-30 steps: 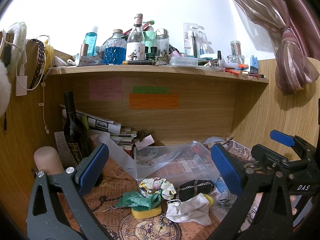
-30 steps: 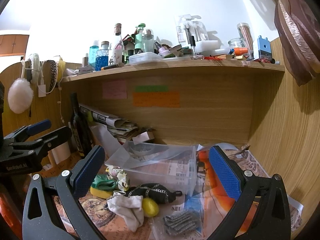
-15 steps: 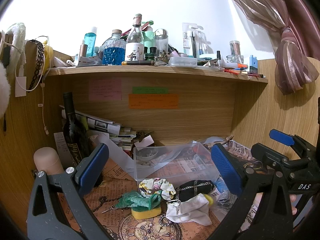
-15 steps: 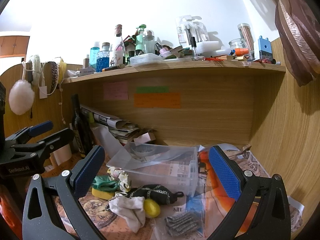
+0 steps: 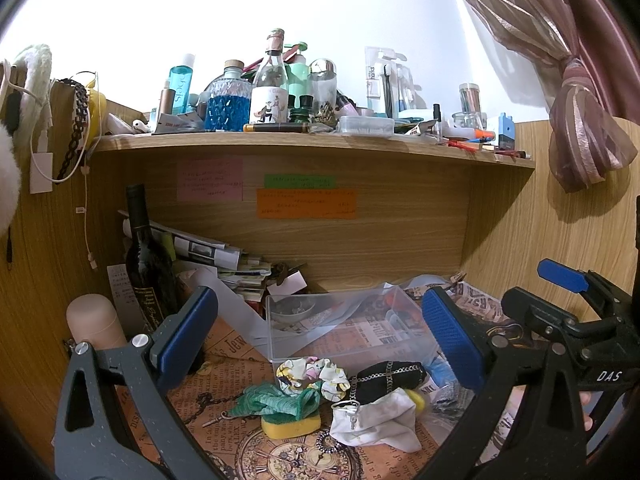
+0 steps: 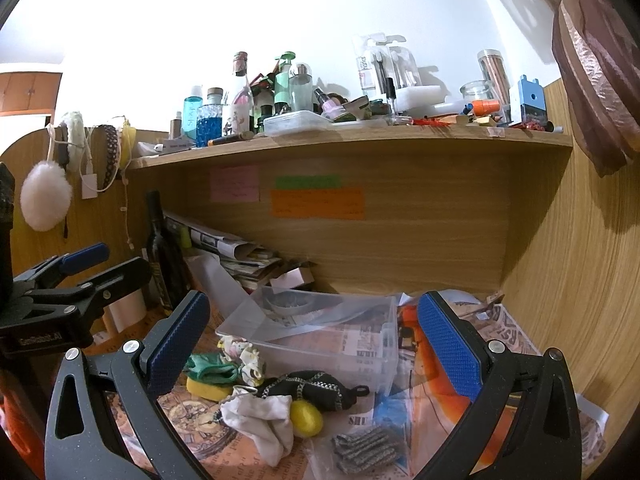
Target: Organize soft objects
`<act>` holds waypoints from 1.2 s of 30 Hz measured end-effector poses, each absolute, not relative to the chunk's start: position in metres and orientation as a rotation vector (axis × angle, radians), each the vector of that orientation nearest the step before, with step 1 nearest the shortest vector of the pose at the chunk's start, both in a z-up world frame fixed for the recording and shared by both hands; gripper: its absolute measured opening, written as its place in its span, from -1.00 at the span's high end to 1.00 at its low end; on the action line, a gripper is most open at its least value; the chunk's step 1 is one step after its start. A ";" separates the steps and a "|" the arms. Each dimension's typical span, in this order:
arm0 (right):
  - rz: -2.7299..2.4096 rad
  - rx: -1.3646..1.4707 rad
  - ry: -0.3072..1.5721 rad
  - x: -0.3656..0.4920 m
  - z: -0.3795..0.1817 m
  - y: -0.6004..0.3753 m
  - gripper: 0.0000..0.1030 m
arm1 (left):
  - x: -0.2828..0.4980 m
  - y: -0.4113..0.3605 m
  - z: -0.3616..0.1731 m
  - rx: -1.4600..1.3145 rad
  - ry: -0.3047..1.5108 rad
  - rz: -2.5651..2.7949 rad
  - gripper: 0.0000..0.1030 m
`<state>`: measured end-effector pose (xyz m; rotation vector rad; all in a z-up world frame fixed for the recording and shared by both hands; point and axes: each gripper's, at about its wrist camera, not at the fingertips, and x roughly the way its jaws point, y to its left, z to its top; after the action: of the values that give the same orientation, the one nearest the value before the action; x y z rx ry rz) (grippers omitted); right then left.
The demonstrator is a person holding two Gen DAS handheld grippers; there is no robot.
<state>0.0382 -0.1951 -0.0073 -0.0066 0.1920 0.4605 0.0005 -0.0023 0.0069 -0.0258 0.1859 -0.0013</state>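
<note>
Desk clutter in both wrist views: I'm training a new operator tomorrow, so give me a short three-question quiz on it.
1. True or false: the green cloth lies on top of the yellow sponge.
2. Multiple choice: the clear plastic bin holds A) the white cloth, B) the black pouch, C) none of the soft things.
3. Fill in: the left gripper and the right gripper both have jaws that are ____ and hold nothing.

Key: 1 true. 2 C: the white cloth and the black pouch lie on the desk in front of the bin. 3 open.
</note>
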 end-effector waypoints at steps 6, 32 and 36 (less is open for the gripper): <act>0.466 -0.006 0.192 0.037 -0.008 -0.195 -1.00 | 0.001 -0.004 0.007 -0.026 0.184 -0.003 -1.00; 0.417 0.000 0.540 0.076 -0.084 -0.218 -1.00 | 0.047 -0.001 -0.082 -0.081 0.560 -0.065 -1.00; 0.413 0.009 0.619 0.081 -0.105 -0.223 -0.92 | 0.053 -0.009 -0.098 -0.109 0.617 -0.104 -0.81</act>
<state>0.0808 -0.2228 -0.1051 0.0092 0.6187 0.4126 0.0530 -0.0086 -0.0982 -0.1093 0.6171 -0.1042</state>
